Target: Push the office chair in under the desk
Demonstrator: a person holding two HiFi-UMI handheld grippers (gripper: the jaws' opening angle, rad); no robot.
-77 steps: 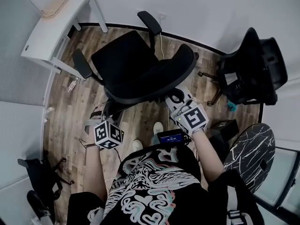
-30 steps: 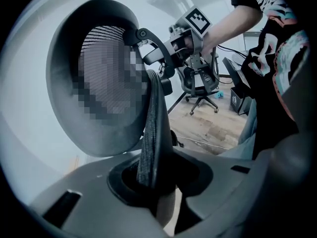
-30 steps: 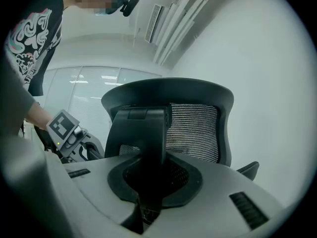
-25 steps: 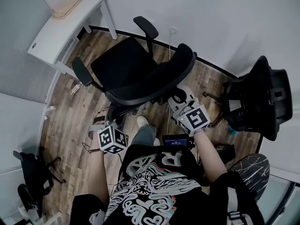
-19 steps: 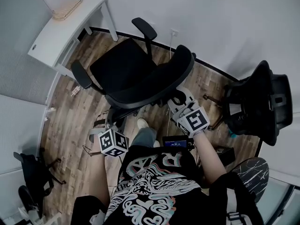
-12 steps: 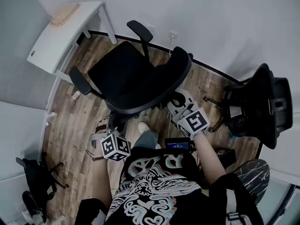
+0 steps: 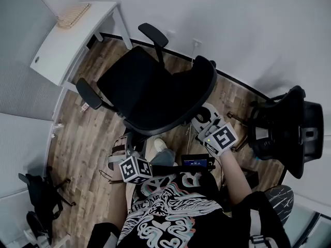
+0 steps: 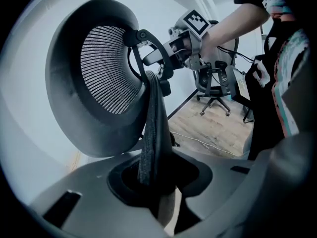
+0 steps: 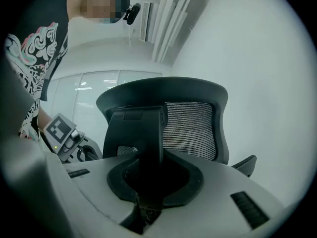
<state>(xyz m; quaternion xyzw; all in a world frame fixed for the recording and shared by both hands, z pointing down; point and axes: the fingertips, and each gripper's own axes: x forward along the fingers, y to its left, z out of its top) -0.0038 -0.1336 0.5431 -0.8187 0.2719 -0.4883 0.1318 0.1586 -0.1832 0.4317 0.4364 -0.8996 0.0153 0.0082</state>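
Note:
A black office chair [image 7: 137,81] stands on the wood floor with its seat facing the white desk [image 7: 62,45] at the upper left. I stand behind its curved backrest [image 7: 181,105]. My left gripper [image 7: 128,142] is at the backrest's lower left, and in the left gripper view it [image 8: 156,182] is shut on the backrest's thin dark edge [image 8: 153,128]. My right gripper [image 7: 200,120] is at the right end of the backrest. In the right gripper view it [image 9: 146,185] is shut on the black back support [image 9: 141,133] behind the mesh.
A second black chair [image 7: 289,130] stands at the right, close to my right arm. The white wall [image 7: 232,25] runs behind both chairs. A dark stand [image 7: 39,203] is at the lower left. A woven item [image 7: 72,15] lies on the desk. My foot [image 7: 159,144] is under the backrest.
The chair has rolled closer to the desk, and both grippers have gone along with it, still holding the backrest. My foot has stepped forward.

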